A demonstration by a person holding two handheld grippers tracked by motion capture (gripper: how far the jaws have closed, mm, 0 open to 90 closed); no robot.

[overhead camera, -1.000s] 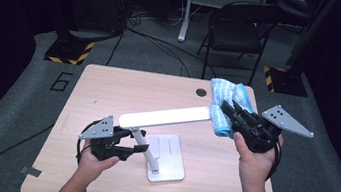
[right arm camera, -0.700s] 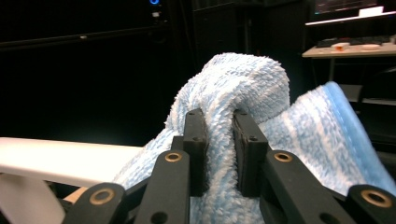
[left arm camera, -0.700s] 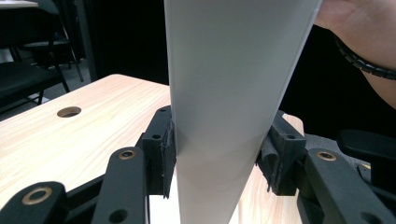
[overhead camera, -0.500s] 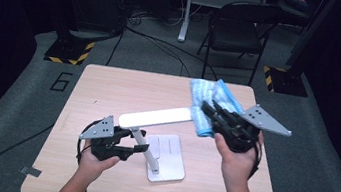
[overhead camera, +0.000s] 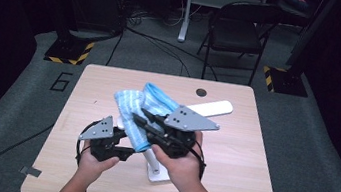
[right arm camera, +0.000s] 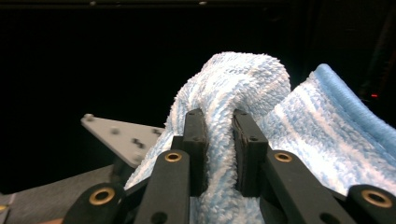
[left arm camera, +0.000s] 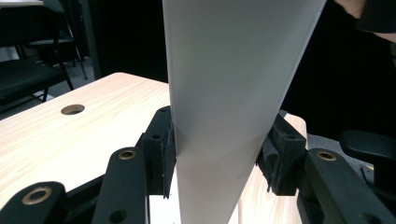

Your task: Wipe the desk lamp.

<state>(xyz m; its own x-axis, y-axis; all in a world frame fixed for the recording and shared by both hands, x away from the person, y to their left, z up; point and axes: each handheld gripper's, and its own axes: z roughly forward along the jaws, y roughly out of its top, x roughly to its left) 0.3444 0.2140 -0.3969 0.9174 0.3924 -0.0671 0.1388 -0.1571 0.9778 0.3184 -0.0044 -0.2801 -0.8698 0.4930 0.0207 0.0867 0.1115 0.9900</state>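
Over the worktop (overhead camera: 251, 153), our right tool (right arm camera: 218, 122) is clenching a blue towel (overhead camera: 140, 114). Our left tool (left arm camera: 217, 154) is gripping the white lamp arm (left arm camera: 233, 79). The towel is draping across that arm, with a chair (overhead camera: 238, 32) standing behind.

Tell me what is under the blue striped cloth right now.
In the high view the blue striped cloth, pinched by the right gripper, drapes across the white lamp arm, whose middle stretch is covered. The left gripper clamps that arm lower down.

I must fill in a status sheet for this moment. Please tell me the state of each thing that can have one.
Left gripper: shut on the white lamp arm.
Right gripper: shut on the blue towel.
White lamp arm: clamped between the left fingers, raised off the table.
Blue towel: bunched, pinched in a fold, lifted over the lamp.
Folding chair: unfolded, standing on the floor.
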